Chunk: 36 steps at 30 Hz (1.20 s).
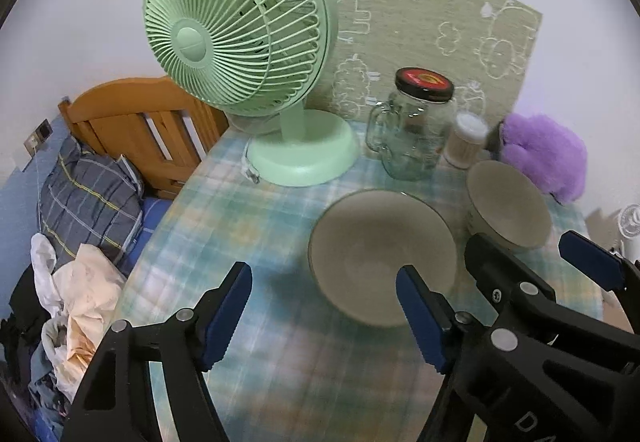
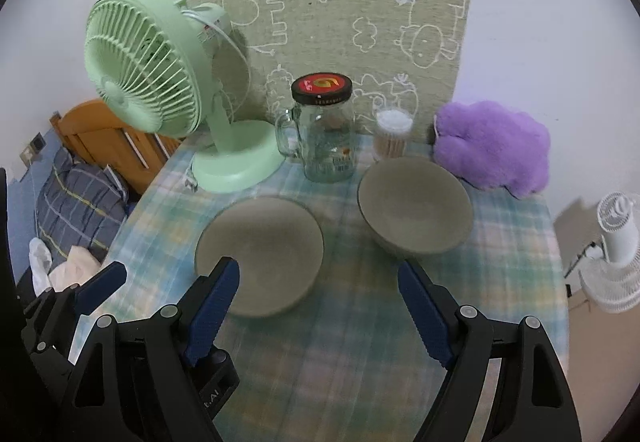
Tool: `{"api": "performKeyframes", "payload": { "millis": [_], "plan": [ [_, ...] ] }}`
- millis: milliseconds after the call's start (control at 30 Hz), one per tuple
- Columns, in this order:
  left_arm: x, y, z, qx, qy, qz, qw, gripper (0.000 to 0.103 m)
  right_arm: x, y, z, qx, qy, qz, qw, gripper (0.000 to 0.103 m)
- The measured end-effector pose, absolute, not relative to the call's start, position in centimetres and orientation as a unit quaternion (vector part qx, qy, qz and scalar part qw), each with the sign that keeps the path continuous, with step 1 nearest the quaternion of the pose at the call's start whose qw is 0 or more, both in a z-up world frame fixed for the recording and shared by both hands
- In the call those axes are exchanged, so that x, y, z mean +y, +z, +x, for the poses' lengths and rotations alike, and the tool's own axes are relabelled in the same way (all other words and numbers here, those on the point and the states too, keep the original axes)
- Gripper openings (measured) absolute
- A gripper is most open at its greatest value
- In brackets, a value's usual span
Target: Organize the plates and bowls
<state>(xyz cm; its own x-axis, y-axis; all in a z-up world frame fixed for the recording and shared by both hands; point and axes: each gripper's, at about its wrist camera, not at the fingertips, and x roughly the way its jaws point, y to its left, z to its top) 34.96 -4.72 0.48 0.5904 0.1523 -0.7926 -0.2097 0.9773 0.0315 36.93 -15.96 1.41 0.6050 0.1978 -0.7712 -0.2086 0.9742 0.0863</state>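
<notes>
Two grey bowls stand on the checked tablecloth (image 2: 320, 362), apart from each other. The left bowl (image 2: 259, 256) is nearer and wider; the right bowl (image 2: 414, 211) is farther, just beside the purple plush cushion (image 2: 492, 147). Behind them, near the wall, stand a green fan (image 2: 148, 65), a glass jar (image 2: 326, 139) with a dark lid, and a small container of cotton swabs (image 2: 393, 135). The left gripper (image 1: 324, 316) hangs above the near side of the left bowl, its jaws apart with nothing between them. The right gripper (image 2: 319, 312) hangs over the cloth between the bowls, jaws also wide and empty.
</notes>
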Motion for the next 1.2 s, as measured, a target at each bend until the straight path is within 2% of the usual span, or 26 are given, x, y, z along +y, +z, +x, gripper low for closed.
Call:
{"api": "performKeyframes", "payload": {
  "millis": [333, 600, 733, 867, 933, 1200],
  "plan": [
    [-4.4, -3.3, 39.4, 0.462, 0.104, -0.029, 0.88, 0.049, -14.5, -2.5, 42.1, 0.457, 0.124, -0.004, 0.881, 0.062],
    [-3.7, -6.0, 40.8, 0.487, 0.116, -0.055, 0.864, 0.037, -13.6, -5.4, 44.2, 0.485, 0.133, 0.002, 0.864, 0.043],
    [-3.5, -6.9, 41.3, 0.493, 0.118, -0.056, 0.86, 0.031, -13.3, -6.3, 44.7, 0.491, 0.135, -0.001, 0.861, 0.039],
    [-3.6, -7.3, 41.5, 0.493, 0.125, -0.046, 0.86, 0.025, -13.2, -7.0, 45.1, 0.495, 0.132, -0.006, 0.858, 0.023],
    [-3.6, -7.3, 41.4, 0.492, 0.129, -0.042, 0.86, 0.02, -13.2, -7.1, 45.2, 0.493, 0.132, -0.009, 0.86, 0.023],
    [-3.7, -7.1, 41.0, 0.501, 0.128, -0.034, 0.855, 0.02, -13.3, -6.7, 44.6, 0.491, 0.13, -0.013, 0.861, 0.023]
  ]
}}
